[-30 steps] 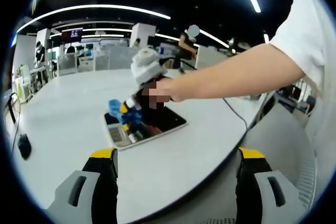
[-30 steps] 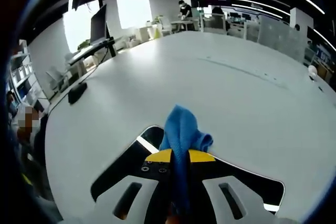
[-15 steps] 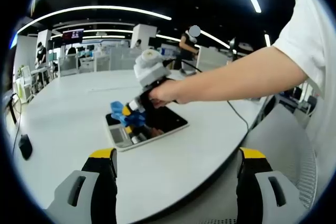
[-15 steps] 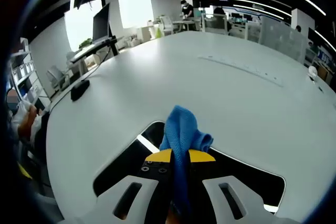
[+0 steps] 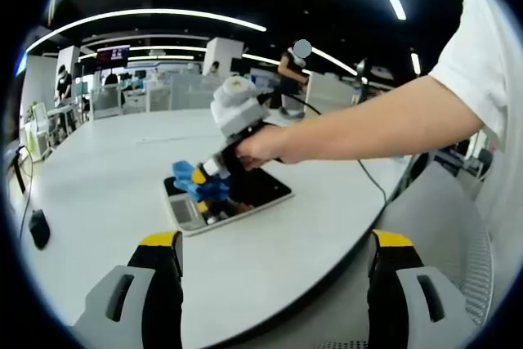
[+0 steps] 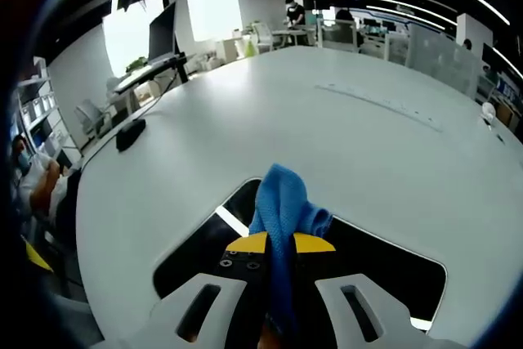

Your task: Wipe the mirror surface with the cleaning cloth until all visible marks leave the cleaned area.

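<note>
In the right gripper view the right tool [image 6: 279, 244] stays clamped on the blue cloth [image 6: 282, 206], whose bunched end rests on the dark mirror [image 6: 384, 259] lying flat on the white desk [image 6: 343, 145]; over the last second more of the mirror's near-left edge has come into sight, so the wipe seems to be creeping along the glass, and I judge the job unfinished. The left tool [image 5: 274, 271] hangs open and empty near the desk's edge, well apart from the mirror [image 5: 261, 190], as before. Any marks are too small to make out, and the cloth and tool hide the glass beneath them.
</note>
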Available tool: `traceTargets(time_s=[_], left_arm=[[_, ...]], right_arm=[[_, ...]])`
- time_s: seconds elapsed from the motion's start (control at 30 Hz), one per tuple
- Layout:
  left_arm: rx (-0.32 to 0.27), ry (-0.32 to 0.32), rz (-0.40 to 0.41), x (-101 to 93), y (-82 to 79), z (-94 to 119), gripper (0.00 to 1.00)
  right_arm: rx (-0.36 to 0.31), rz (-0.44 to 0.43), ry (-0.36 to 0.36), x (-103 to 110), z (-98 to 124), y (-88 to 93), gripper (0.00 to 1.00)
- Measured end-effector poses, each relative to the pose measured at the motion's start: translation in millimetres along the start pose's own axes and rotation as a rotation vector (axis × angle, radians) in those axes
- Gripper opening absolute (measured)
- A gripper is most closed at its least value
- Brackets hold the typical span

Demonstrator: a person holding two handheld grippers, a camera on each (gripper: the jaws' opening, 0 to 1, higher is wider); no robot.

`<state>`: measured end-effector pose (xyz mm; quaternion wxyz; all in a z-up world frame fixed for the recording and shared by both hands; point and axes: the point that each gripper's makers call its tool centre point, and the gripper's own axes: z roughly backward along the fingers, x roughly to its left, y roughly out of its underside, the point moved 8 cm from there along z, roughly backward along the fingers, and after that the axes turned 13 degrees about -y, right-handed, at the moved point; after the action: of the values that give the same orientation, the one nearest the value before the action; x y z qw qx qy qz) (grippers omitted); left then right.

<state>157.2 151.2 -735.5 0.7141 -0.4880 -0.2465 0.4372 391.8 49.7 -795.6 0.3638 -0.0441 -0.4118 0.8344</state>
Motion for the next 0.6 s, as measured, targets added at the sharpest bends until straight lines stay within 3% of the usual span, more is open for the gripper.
traceTargets(time_s=[0.5,0.6], left_arm=[[-0.002,-0.002,-0.002,0.4,-0.6,0,0.95],[-0.002,-0.002,-0.002,0.4,-0.6,0,0.95]], right_arm=[[0.008,0.004,-0.022,26,18,13.9,0.04],[0.011,0.008,-0.027,22,17,16.6,0.04]])
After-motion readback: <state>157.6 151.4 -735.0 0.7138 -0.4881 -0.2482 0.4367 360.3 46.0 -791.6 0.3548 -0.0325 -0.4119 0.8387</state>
